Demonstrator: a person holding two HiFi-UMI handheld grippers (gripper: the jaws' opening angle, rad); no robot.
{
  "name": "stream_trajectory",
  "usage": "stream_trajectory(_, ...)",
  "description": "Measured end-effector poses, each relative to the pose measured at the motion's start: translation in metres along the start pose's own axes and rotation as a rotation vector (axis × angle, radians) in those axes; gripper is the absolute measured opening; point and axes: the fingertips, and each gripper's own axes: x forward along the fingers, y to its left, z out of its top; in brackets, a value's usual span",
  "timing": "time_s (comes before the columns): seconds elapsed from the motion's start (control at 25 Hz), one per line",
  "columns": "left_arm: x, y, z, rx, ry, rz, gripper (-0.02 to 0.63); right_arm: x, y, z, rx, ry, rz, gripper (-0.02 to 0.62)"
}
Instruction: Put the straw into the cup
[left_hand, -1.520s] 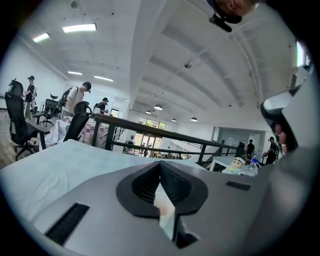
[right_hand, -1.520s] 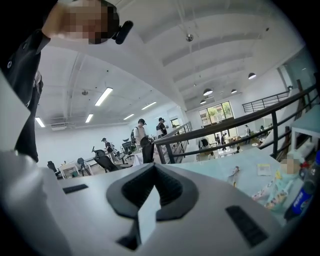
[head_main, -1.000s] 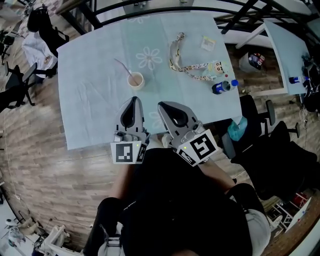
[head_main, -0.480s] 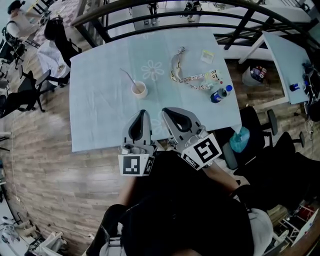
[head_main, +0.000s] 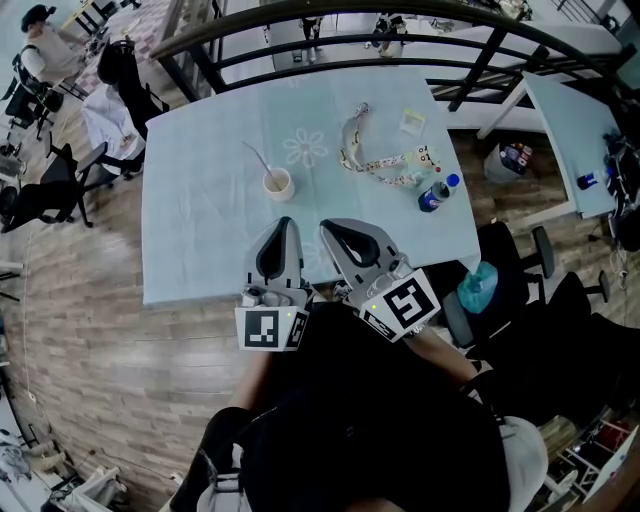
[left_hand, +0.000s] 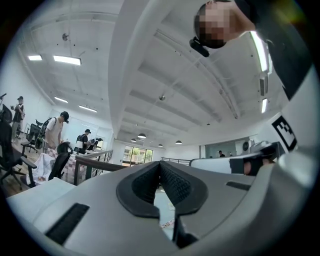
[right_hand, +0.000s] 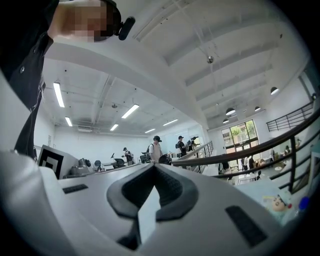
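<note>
As straw (head_main: 256, 161) leans in cup (head_main: 277, 184): one each.

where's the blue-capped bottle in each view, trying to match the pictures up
Head view: the bottle lies on the table, right of centre, near the table's right edge.
Left gripper view: not in it.
Right gripper view: only what looks like its blue top shows, far lower right, beside the cartoon figure.
Shared landmark: the black railing beyond the table, seen in all three.
</note>
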Motion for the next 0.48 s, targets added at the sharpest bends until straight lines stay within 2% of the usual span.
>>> stream_trajectory(0.48, -0.003, 0.007, -0.001, 0.017, 0.007, 0.034, 0.014, 0.006, -0.003, -0.002, 0.006, -0.002, 0.019, 0.008)
